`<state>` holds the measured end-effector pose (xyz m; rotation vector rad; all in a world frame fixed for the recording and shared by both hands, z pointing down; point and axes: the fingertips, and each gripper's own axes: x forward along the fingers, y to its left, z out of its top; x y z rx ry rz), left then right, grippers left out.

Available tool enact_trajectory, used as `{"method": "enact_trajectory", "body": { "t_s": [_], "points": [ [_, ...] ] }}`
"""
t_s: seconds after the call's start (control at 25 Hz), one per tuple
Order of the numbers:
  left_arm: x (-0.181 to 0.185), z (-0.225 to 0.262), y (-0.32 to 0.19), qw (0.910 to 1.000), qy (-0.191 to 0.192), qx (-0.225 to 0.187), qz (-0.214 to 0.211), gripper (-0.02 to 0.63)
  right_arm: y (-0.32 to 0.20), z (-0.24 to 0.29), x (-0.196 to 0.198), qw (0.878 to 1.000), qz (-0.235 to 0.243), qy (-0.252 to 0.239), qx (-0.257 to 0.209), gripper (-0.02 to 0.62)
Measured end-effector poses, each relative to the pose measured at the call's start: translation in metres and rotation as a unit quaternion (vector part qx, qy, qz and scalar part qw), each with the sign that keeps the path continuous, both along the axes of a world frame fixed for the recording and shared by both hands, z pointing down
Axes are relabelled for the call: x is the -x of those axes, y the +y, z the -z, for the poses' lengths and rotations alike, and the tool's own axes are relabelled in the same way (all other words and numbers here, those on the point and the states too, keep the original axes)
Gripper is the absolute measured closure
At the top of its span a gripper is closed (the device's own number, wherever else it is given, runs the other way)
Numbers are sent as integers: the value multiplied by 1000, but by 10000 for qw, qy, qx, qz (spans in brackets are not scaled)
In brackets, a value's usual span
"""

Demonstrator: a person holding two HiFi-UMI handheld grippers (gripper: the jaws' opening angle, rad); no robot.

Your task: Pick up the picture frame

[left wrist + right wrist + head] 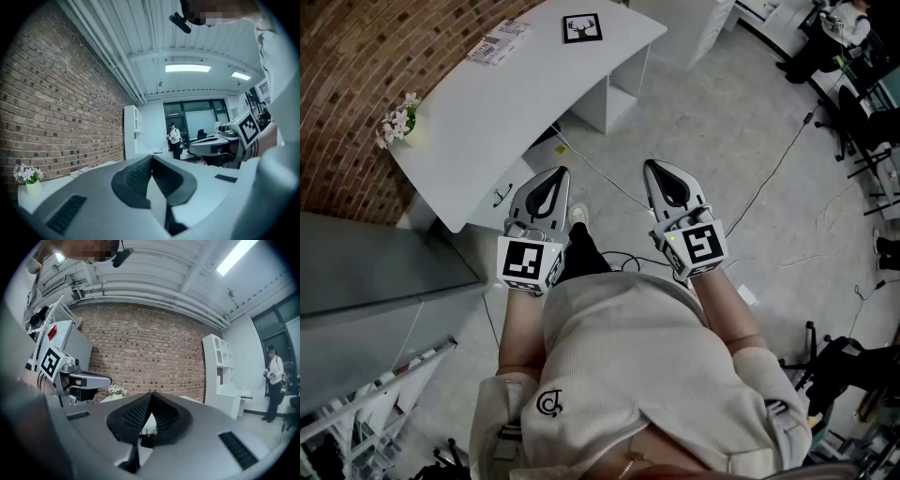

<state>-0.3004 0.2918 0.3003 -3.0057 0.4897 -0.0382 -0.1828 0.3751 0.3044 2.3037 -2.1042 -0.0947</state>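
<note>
Lying untouched far along the white desk (516, 103), the picture frame (582, 27) awaits pickup; left gripper (556, 176) and right gripper (658, 171), jaws together and empty, hover well apart from it.

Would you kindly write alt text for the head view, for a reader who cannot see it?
Seen from above, a person holds the left gripper and right gripper level over a grey floor, both shut and empty. Ahead, a white desk beside a brick wall bears a black picture frame at its far end, a flower pot and a printed sheet.
</note>
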Motion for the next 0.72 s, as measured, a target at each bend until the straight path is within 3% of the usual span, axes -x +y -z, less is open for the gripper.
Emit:
{"method": "enact_trajectory", "body": {
  "t_s": [0.48,0.72],
  "points": [
    [-14,-2,-5,9997,46,160,-172,594,0,-6,-15,9998,-128,-174,36,591],
    [-31,-8,-22,9994,-93,202,-246,594,-15,-17,-45,9982,-475,-295,201,589]
  ]
}}
